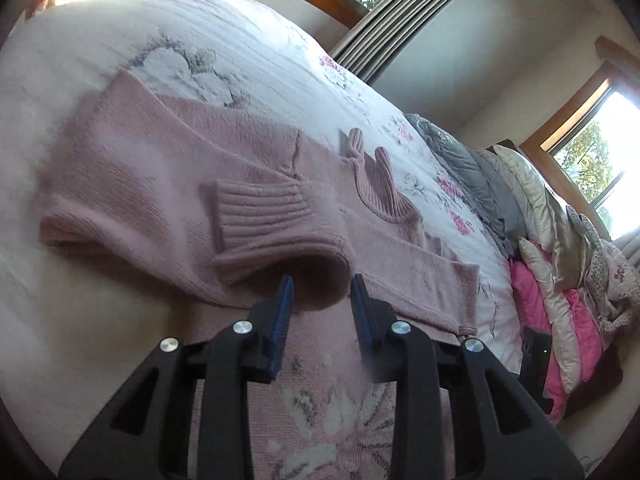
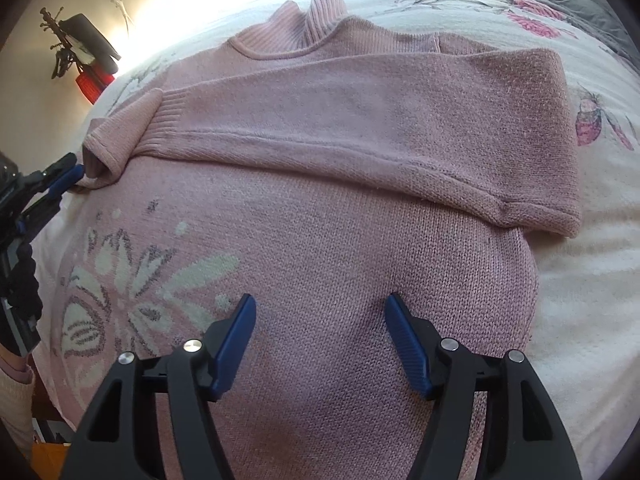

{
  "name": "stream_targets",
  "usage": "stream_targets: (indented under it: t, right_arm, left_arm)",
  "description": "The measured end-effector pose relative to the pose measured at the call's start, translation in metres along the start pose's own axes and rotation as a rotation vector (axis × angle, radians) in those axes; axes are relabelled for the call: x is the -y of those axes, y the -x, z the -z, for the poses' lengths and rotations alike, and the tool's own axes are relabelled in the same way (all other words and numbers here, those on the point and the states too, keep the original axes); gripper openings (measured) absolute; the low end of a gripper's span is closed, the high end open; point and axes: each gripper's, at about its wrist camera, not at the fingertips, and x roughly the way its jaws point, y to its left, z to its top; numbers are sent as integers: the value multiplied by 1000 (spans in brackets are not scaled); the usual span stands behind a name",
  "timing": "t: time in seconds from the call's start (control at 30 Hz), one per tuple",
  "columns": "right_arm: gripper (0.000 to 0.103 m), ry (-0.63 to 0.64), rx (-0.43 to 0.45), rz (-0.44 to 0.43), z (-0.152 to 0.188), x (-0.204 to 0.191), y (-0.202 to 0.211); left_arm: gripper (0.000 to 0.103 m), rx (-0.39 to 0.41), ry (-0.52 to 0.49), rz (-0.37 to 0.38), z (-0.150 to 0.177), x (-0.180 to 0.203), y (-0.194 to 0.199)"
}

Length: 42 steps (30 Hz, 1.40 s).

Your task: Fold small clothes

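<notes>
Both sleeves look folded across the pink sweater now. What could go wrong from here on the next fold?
1. The left sleeve cuff is bunched, with a loose loop at the left gripper; it may slide off when the body is lifted.
2. The right gripper hangs open over the single-layer sweater front; a pinch here might also catch the floral bedspread.

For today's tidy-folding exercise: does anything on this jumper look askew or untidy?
Yes. On the pink jumper, the ribbed cuff of the folded-in sleeve lies curled and bunched near the left gripper, not flat.
</notes>
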Motion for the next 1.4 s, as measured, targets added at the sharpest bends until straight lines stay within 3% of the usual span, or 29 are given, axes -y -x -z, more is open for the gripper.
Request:
stream_targets:
  t: [0.17, 0.3, 0.43, 0.6, 0.8, 0.87, 0.93, 0.97, 1.17, 1.4]
  right_arm:
    - [68, 13, 12, -75, -28, -30, 6]
    - [68, 50, 15, -129, -60, -69, 6]
    - [68, 54, 0, -194, -97, -107, -7]
    - [68, -23, -54, -347, -131, -142, -35]
    - [65, -67, -124, -370, -148, -172, -74]
    - [35, -77, -150, -385, -146, -175, -85]
    - [18, -58, -140, -365, -143, -175, -83]
    - [14, -42, -124, -365, -142, -174, -78]
    - [12, -14, 23, -394, -139, -133, -12]
    - [12, -85, 106, -293, -132, -53, 27]
  left_arm:
    - [37, 83, 30, -182, -42, -37, 15]
    - [31, -17, 55, -332, -54, -71, -16]
    - [31, -5, 40, -317, -55, -78, -18]
    - [33, 17, 85, -256, -52, -82, 3]
    - [38, 41, 81, -253, -49, -86, 28]
    - [40, 46, 79, -262, -49, -86, 32]
    - [41, 49, 77, -265, -50, -86, 35]
    - [41, 52, 76, -263, -50, -85, 36]
    - [41, 65, 49, -240, -55, -66, 30]
    - [41, 33, -61, -235, -53, -16, -8]
